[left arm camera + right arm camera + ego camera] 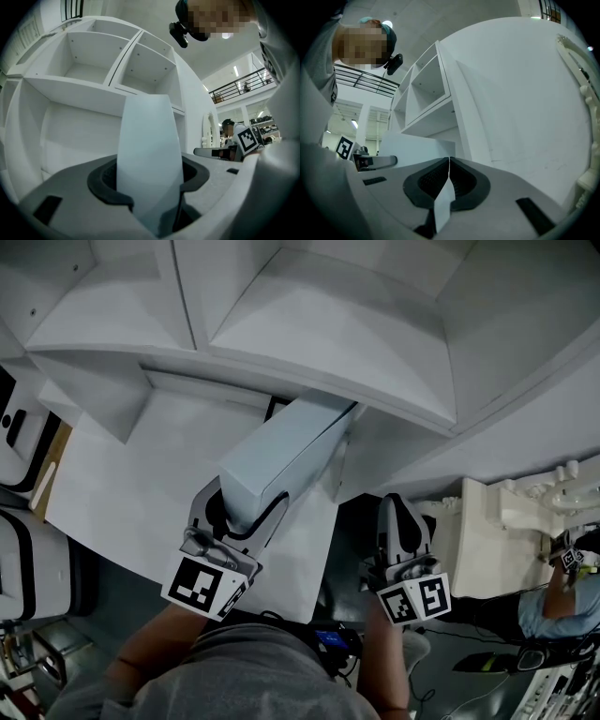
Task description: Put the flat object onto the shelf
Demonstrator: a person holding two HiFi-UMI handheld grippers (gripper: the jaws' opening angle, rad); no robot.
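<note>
- Box (281, 460): one, flat and oblong, pale blue-white, smooth matte faces, crisp edges. It was carried in the left gripper (242, 512), long axis aimed at the shelf (319, 334), far end just under a shelf ledge. Could not tell whether it touched.
- Grippers: two, grey moulded bodies with black ribbed pads. Each carried one cube with black-and-white square markers (208, 585).
- Left gripper view: both pads of the left gripper (149, 178) pressed on the box's (150, 159) near end, one on each broad face. The box stood up between them and narrowed with distance.
- Right gripper (405, 521): right of the box, apart from it. In its own view the jaws of the right gripper (449, 176) were clenched, with one thin white strip (443, 206) pinched edge-on between the pads. Could not tell what the strip was.
- Shelf (79, 89): one unit, white, flat painted boards, square corners. The left gripper view showed two upper cubbies side by side and one wider bay below.
- Person (553, 606): one other, at the head view's right edge, in a blue sleeve.
</note>
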